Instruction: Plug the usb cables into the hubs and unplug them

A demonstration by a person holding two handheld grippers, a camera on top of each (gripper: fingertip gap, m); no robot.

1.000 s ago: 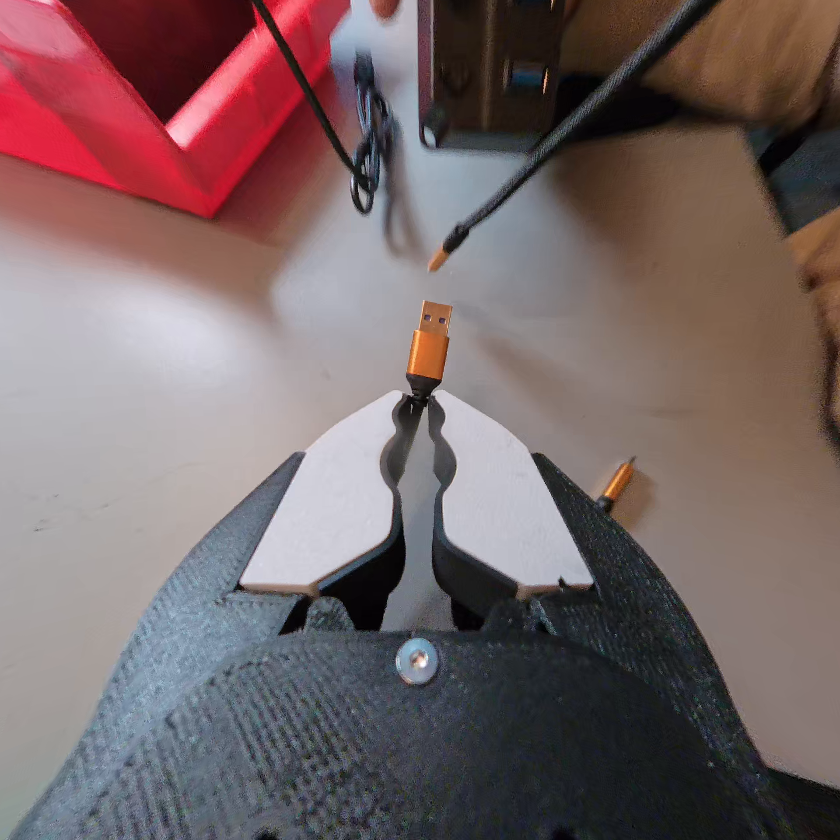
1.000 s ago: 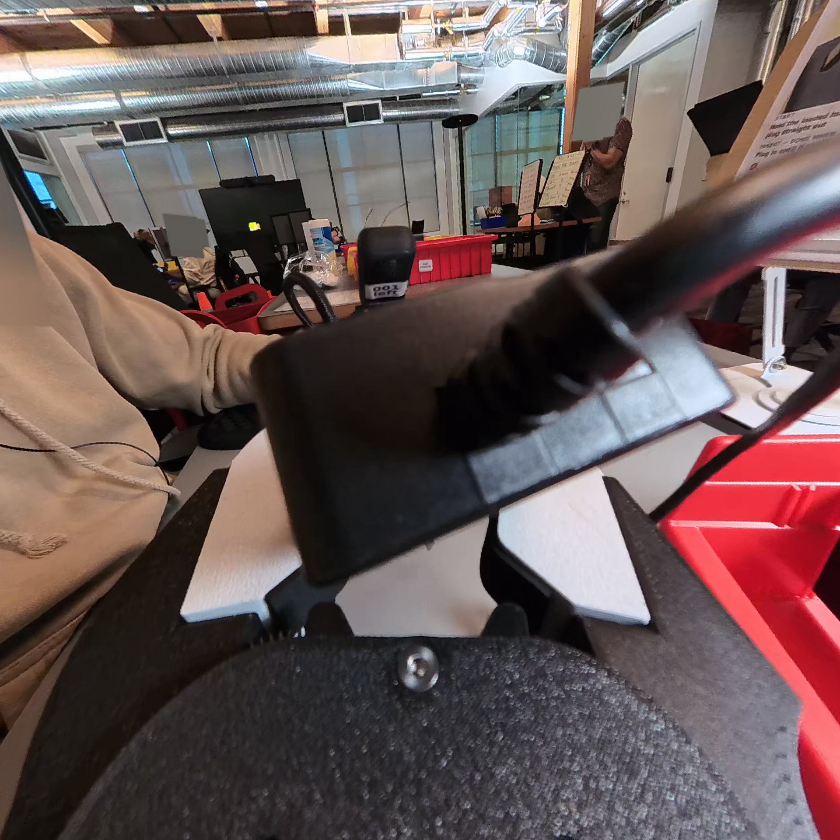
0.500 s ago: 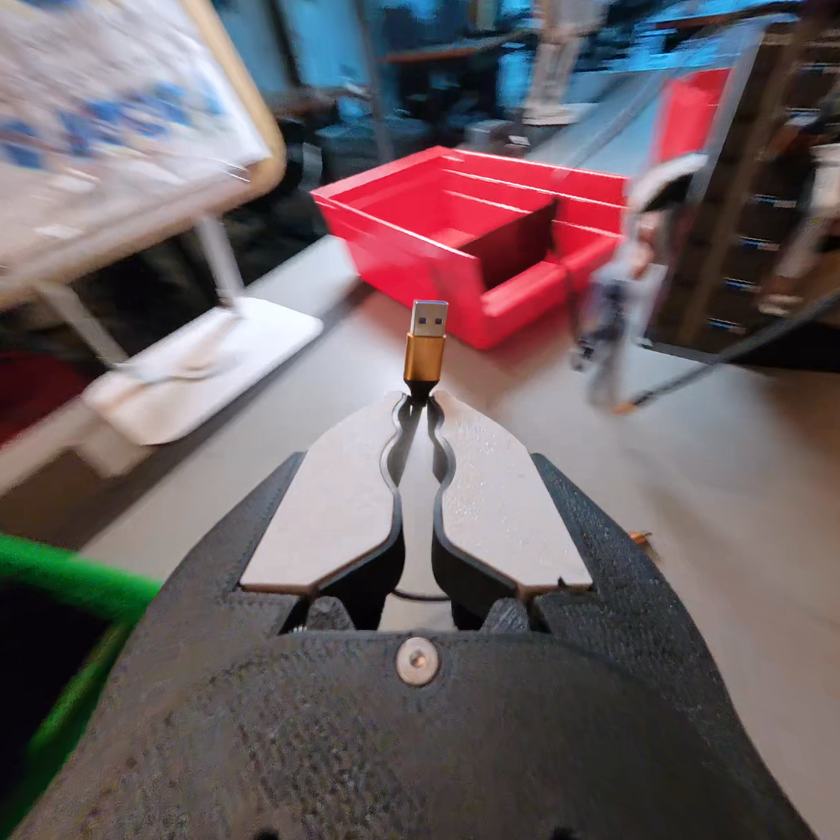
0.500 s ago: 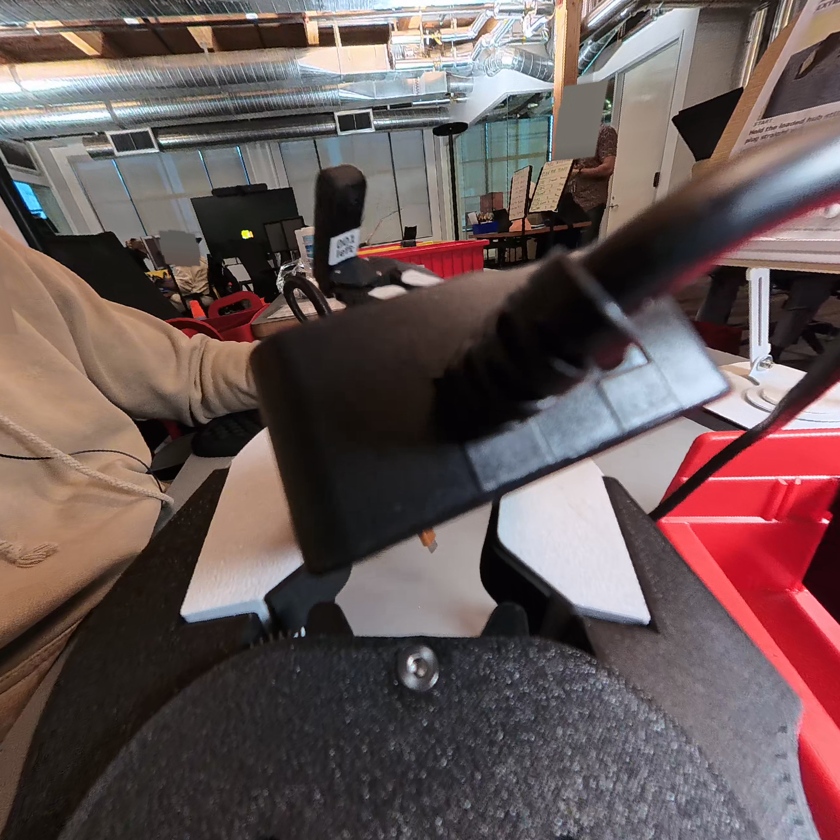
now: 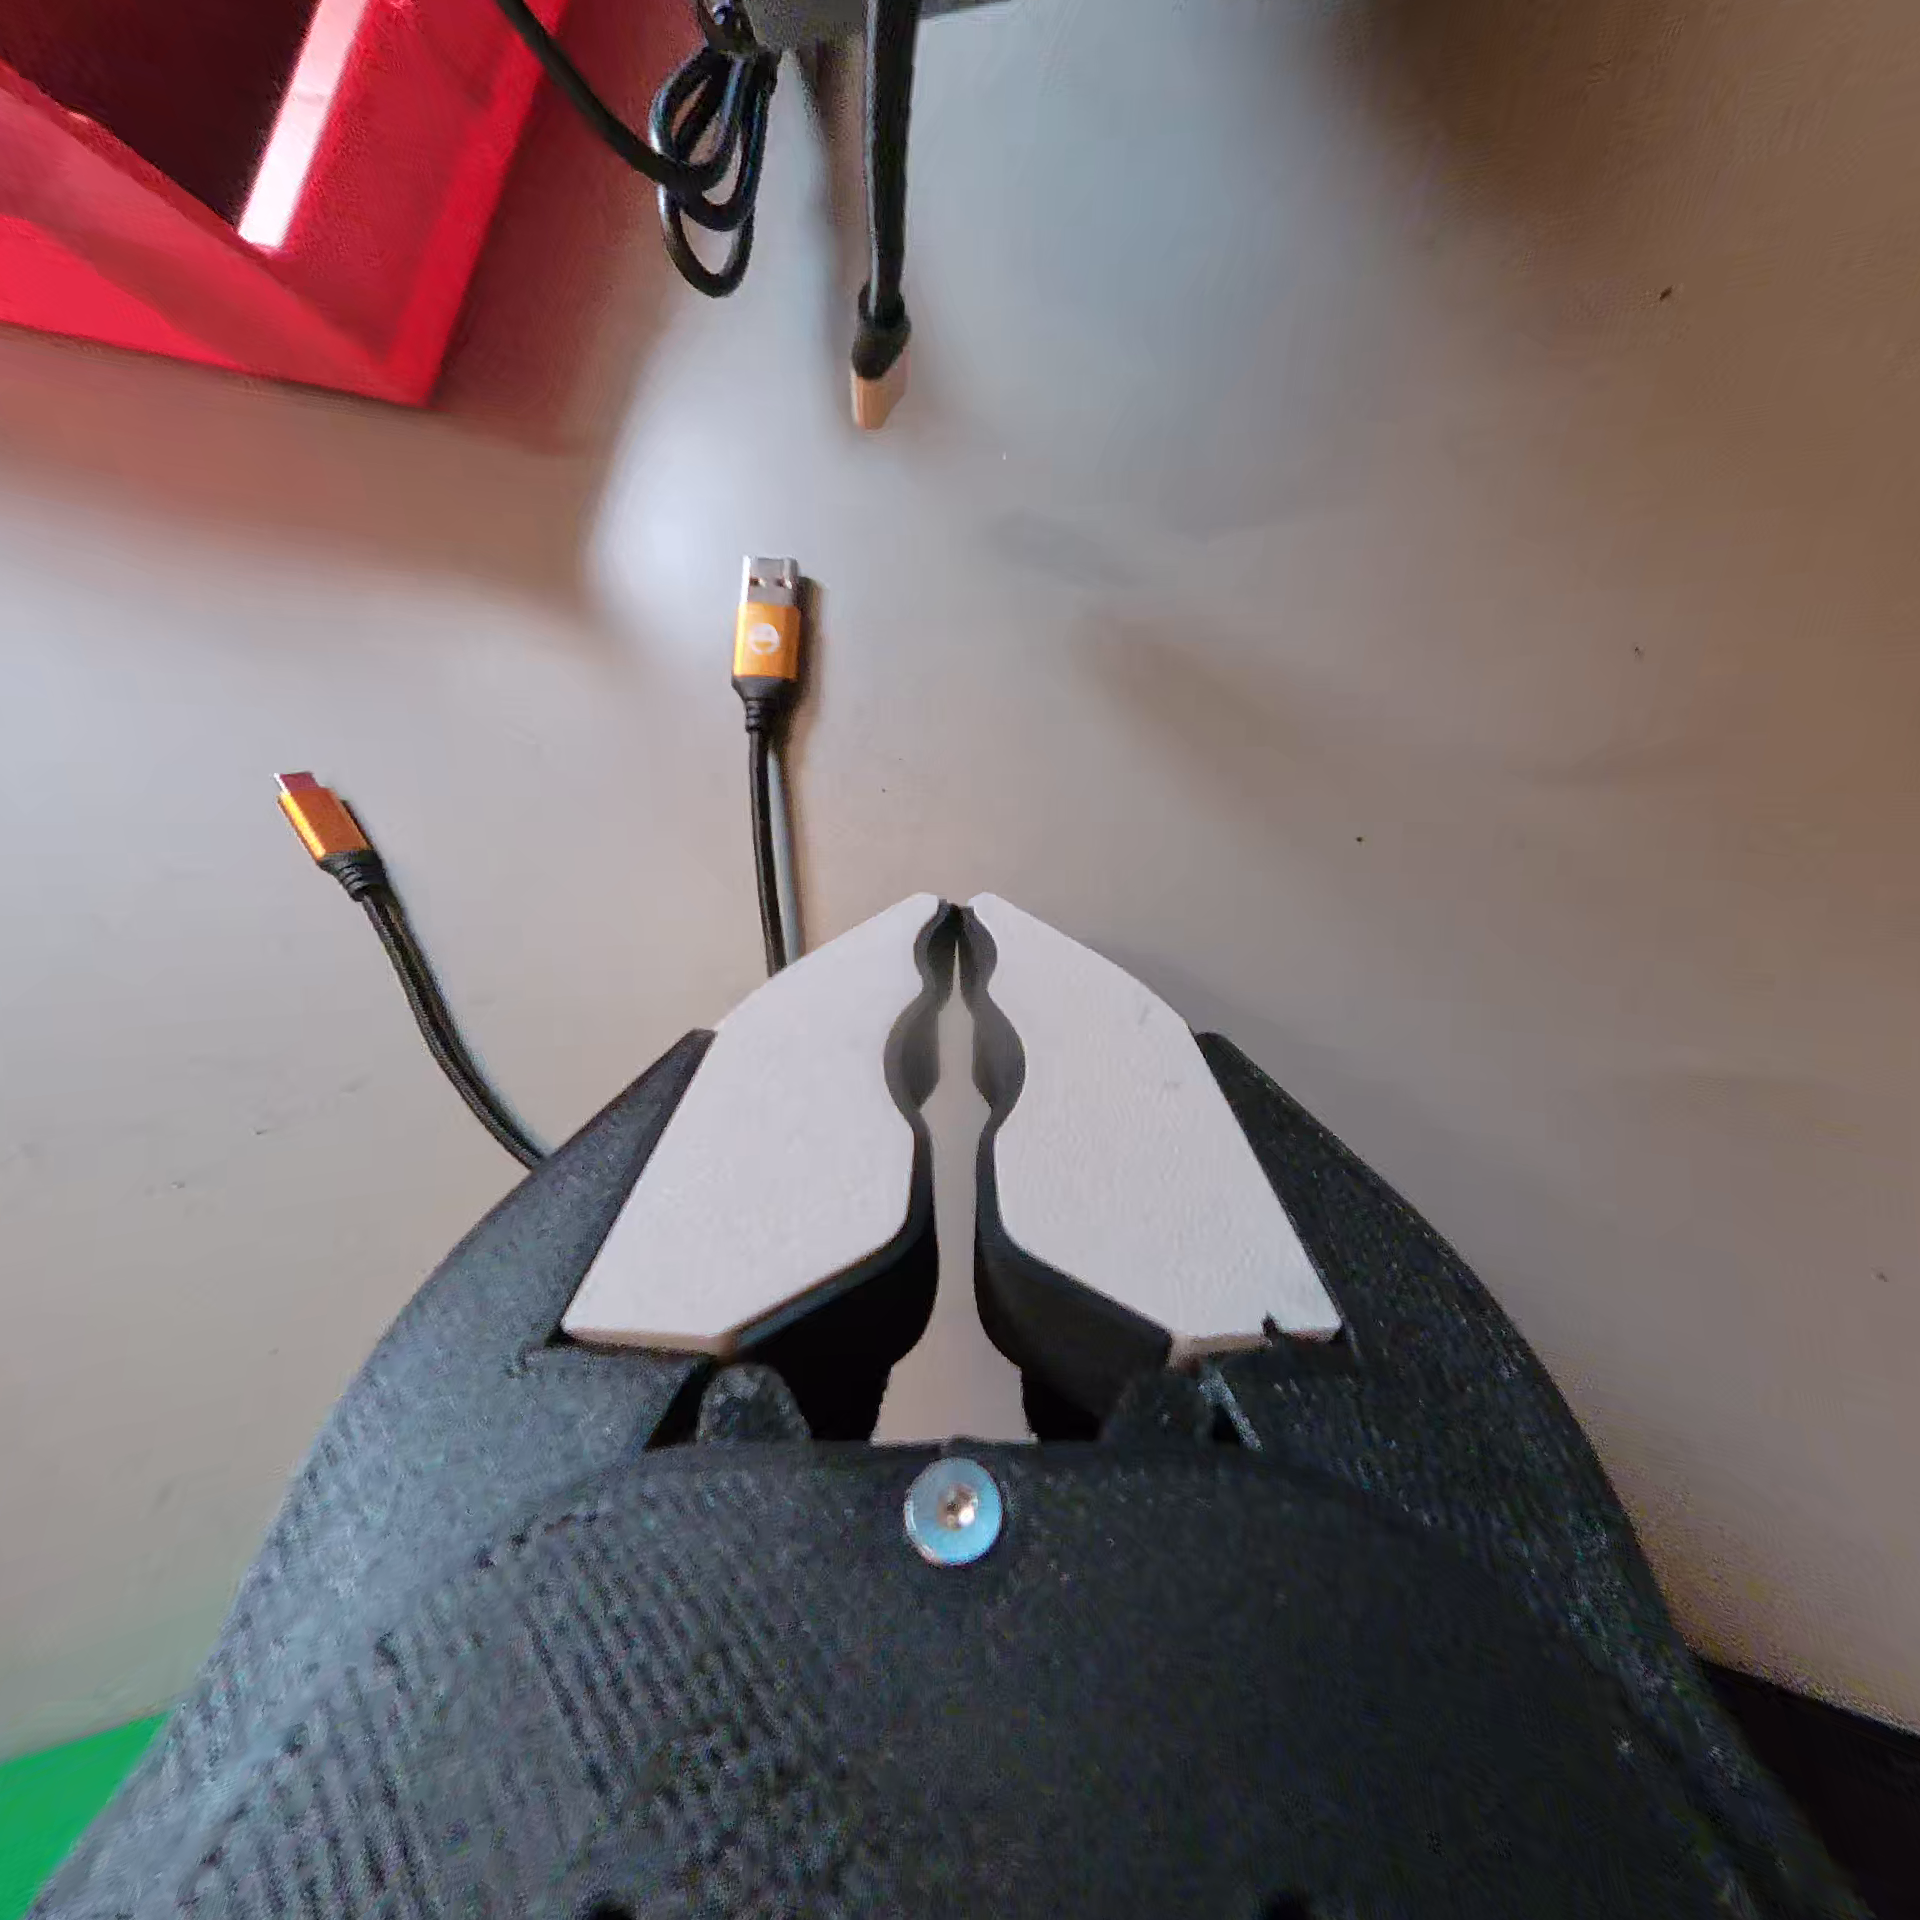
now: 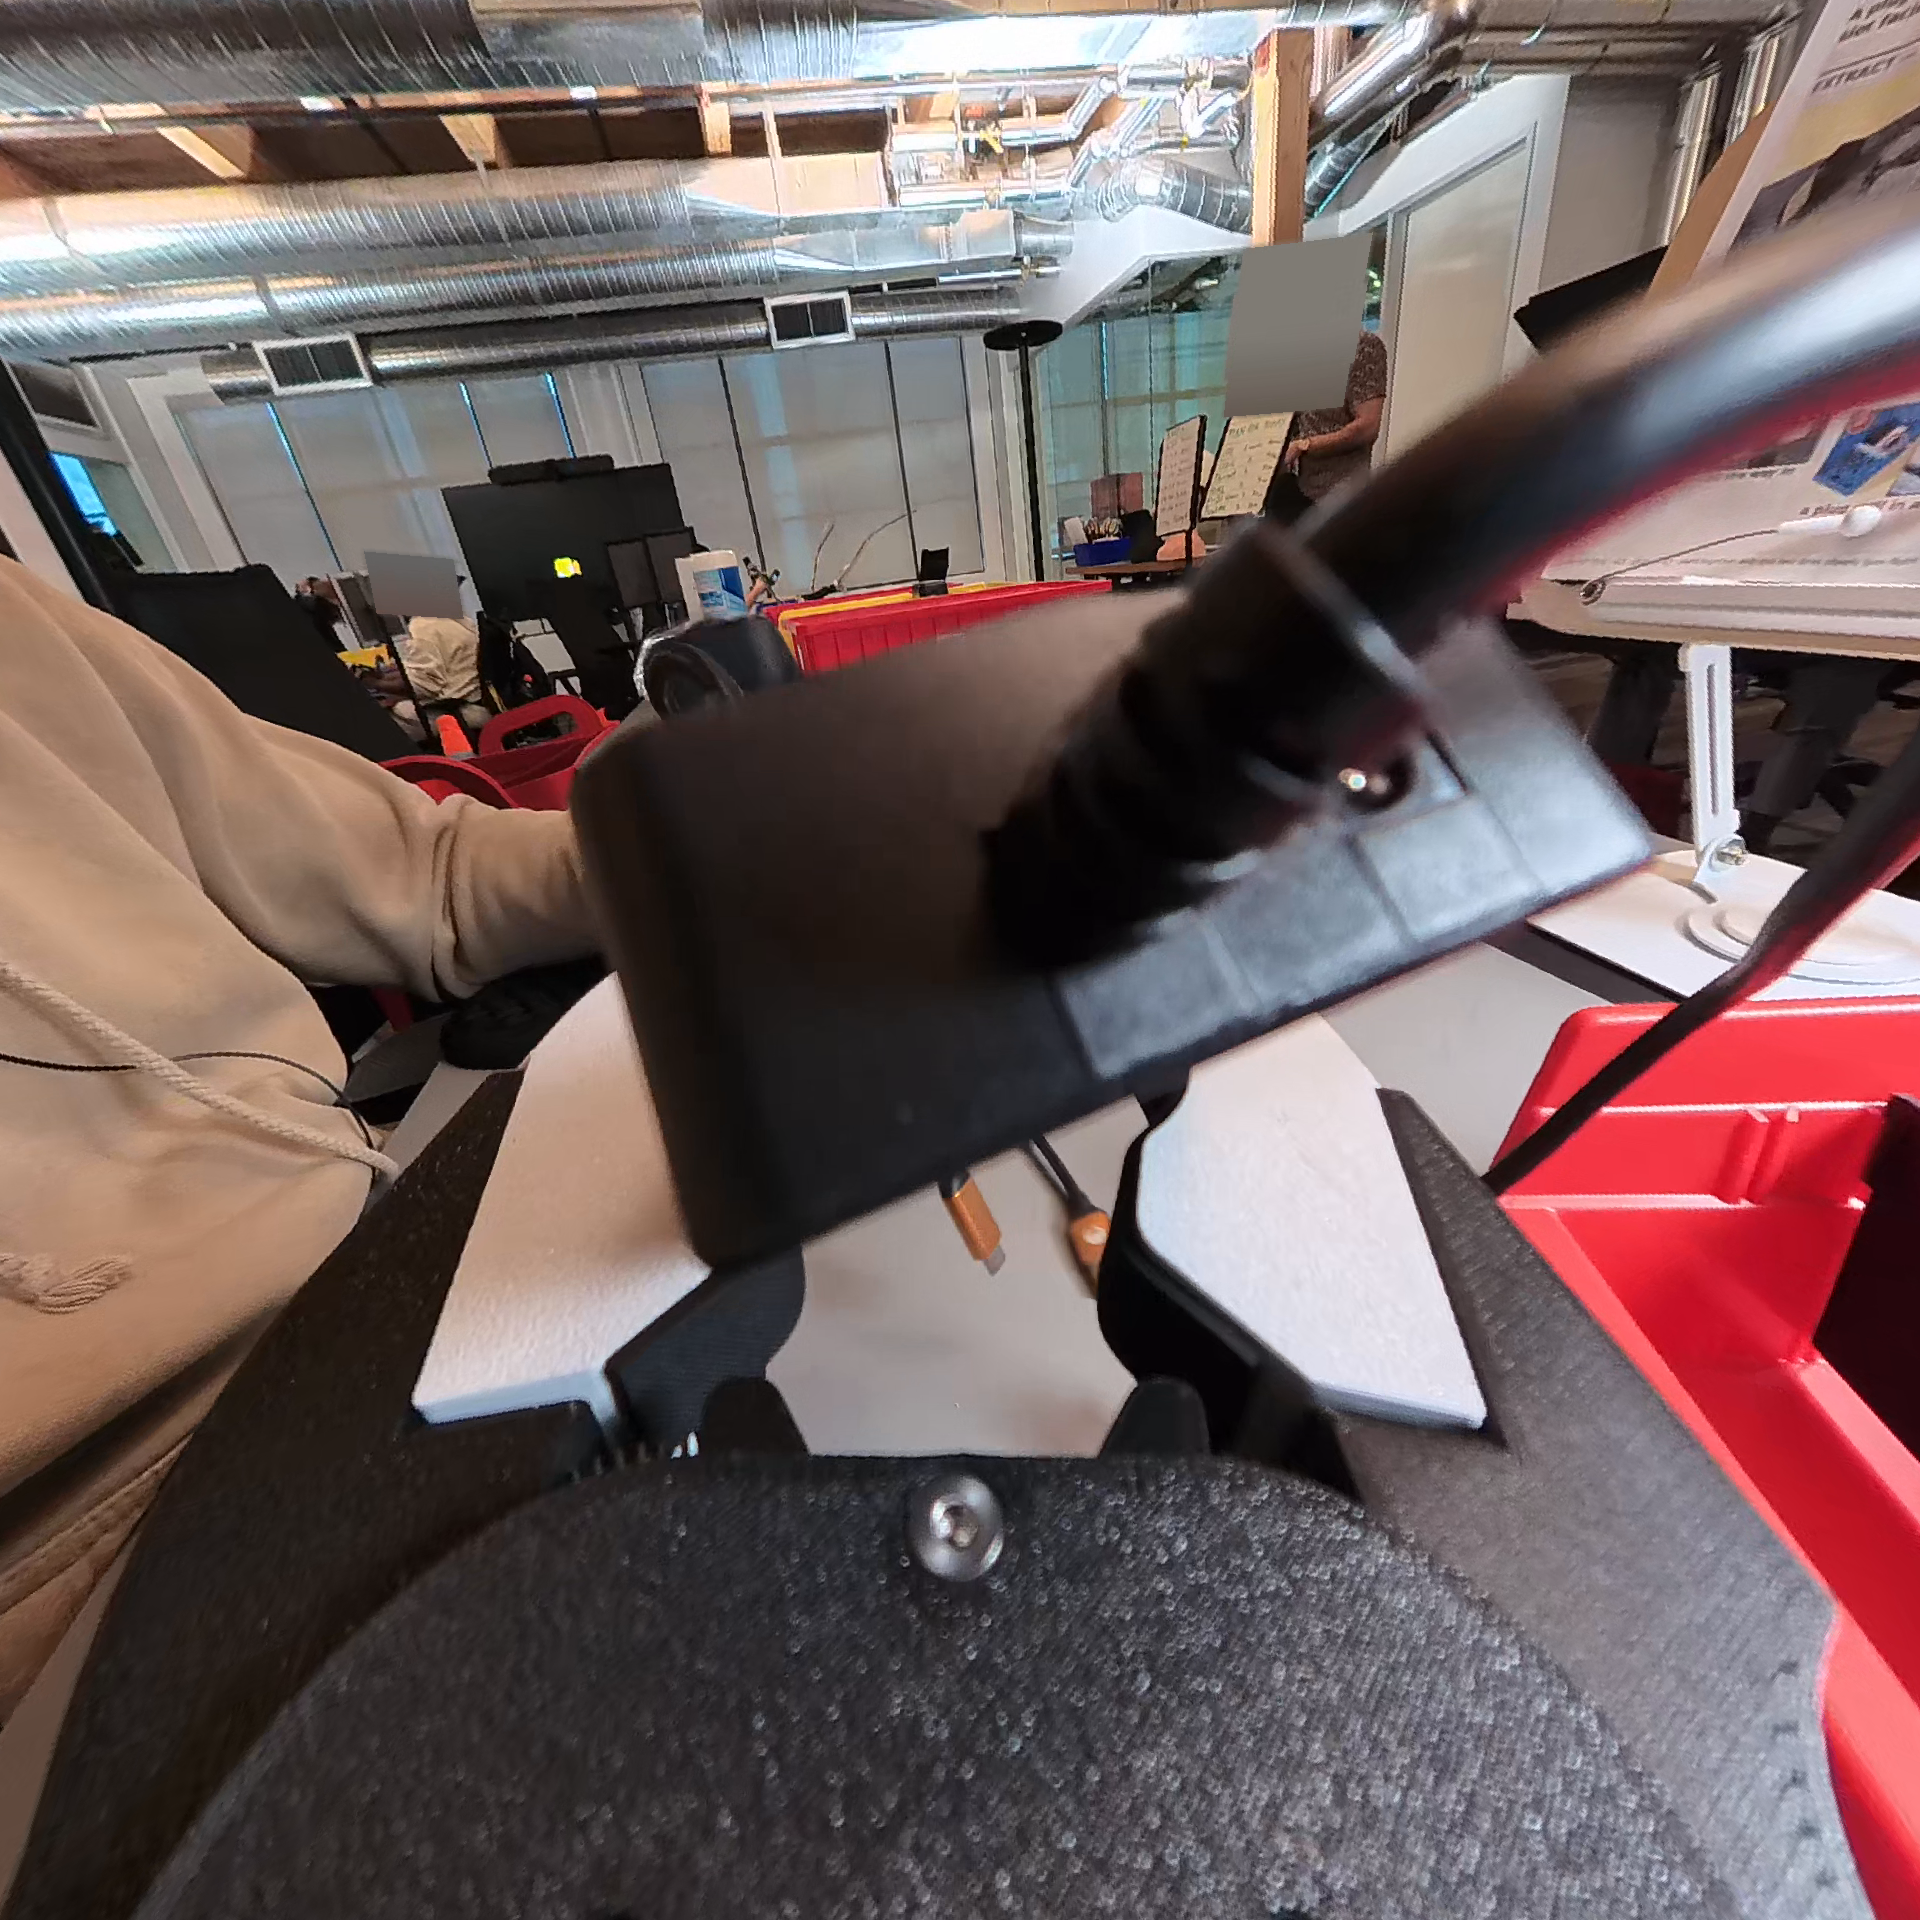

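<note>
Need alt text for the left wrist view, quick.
The left gripper, shut and empty, hovers over a beige table. An orange USB-A plug and an orange USB-C plug lie ahead on it, with a red bin at far left.

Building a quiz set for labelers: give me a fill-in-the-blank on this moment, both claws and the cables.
1. The left claw is shut and holds ____.
2. The orange USB-A plug lies on the ____, ahead of the left claw.
3. The right claw is shut on a black ____.
4. The bin at the upper left of the left wrist view is ____ in colour.

Missing words: nothing; table; hub; red
</note>
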